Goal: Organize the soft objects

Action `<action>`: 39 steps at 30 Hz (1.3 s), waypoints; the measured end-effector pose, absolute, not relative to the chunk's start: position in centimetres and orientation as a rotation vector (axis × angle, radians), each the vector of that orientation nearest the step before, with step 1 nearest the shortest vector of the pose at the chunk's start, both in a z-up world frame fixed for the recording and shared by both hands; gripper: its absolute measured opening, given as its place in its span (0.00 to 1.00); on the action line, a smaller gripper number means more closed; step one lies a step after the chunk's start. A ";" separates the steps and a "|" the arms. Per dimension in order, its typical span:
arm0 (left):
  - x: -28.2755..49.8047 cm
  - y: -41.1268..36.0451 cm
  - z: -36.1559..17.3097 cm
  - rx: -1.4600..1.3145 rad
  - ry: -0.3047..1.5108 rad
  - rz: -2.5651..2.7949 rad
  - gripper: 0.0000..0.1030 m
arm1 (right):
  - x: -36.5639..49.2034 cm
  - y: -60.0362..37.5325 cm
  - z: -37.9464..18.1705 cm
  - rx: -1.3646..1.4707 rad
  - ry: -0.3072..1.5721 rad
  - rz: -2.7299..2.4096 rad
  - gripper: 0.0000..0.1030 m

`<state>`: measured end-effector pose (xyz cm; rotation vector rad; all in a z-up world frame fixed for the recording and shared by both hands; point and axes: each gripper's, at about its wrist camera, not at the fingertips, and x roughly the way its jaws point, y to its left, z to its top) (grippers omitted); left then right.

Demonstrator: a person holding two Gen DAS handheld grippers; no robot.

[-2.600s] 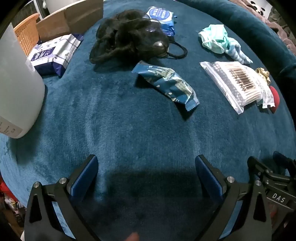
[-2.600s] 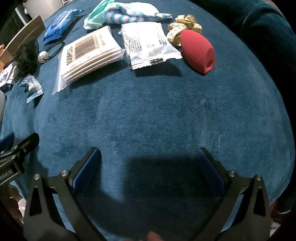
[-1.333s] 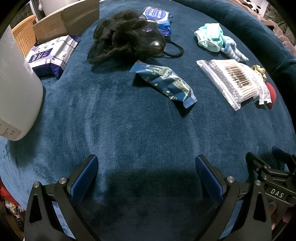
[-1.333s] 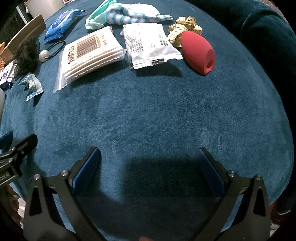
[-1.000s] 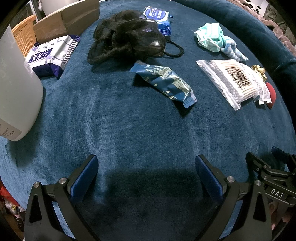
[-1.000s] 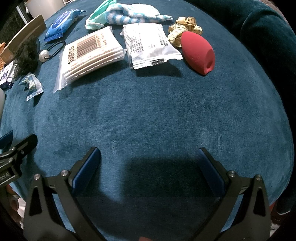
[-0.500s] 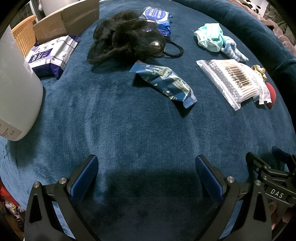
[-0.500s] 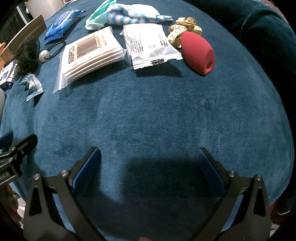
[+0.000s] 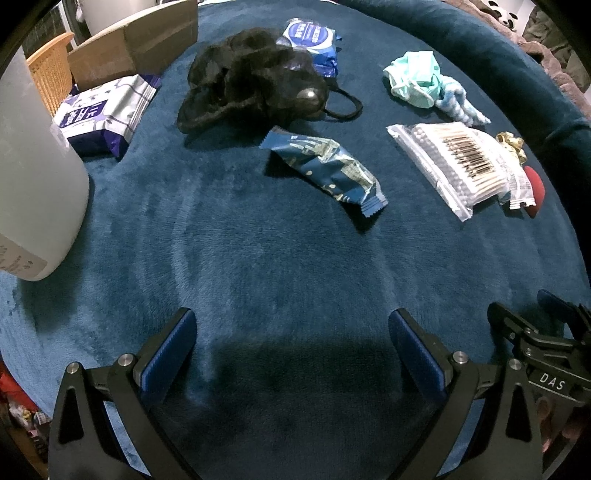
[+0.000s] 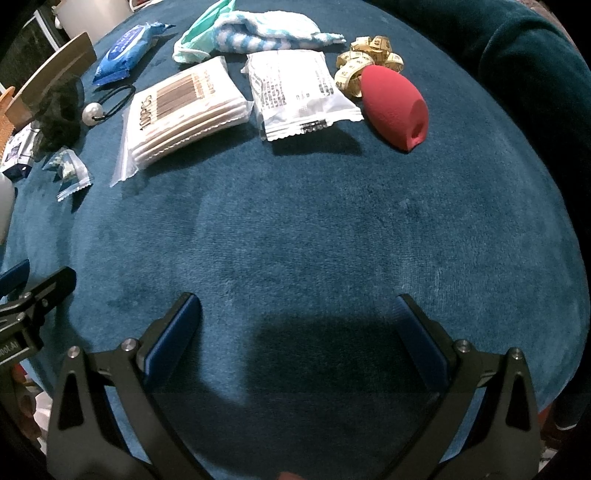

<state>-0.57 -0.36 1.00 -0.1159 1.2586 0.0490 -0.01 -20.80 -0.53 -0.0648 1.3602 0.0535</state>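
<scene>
Soft items lie scattered on a teal plush surface (image 9: 280, 258). A black fuzzy bundle (image 9: 243, 92) with a hair tie (image 9: 341, 105) sits at the back, a blue snack wrapper (image 9: 325, 171) in front of it. Right of these lie a cotton swab pack (image 10: 184, 110), a white packet (image 10: 295, 94), a red sponge (image 10: 395, 107), a yellow tape measure (image 10: 369, 55), a green mask (image 9: 415, 79) and a striped cloth (image 10: 269, 31). My left gripper (image 9: 291, 332) and right gripper (image 10: 299, 321) both hover open and empty over the bare near part.
A white bottle (image 9: 33, 192) stands at the left edge. Two wipe packs (image 9: 107, 110) (image 9: 312, 40) lie near the back, with a cardboard box (image 9: 136, 44) and an orange basket (image 9: 51, 77) behind. A raised cushion rim (image 9: 498, 62) borders the right.
The left gripper drew back slightly in the first second; since then both views are steady and both grippers stay open.
</scene>
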 end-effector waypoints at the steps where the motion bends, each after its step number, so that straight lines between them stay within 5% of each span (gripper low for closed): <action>1: -0.6 -0.4 1.2 -0.114 1.255 0.050 1.00 | 0.0 -20.9 -0.4 -0.066 1.360 0.061 1.00; 20: -0.8 1.8 3.2 -0.223 1.138 0.141 1.00 | 6.2 -19.1 7.4 -0.050 1.119 0.318 0.99; 32: -1.7 2.6 2.2 -0.245 1.147 0.156 1.00 | 9.0 -13.6 2.5 -0.165 1.265 0.292 0.99; 36: -1.9 2.9 2.3 -0.264 1.140 0.158 1.00 | 8.5 -13.6 1.7 -0.159 1.285 0.338 0.74; 39: -2.1 3.0 2.5 -0.277 1.134 0.155 1.00 | 7.5 -14.0 2.6 -0.121 1.259 0.385 0.72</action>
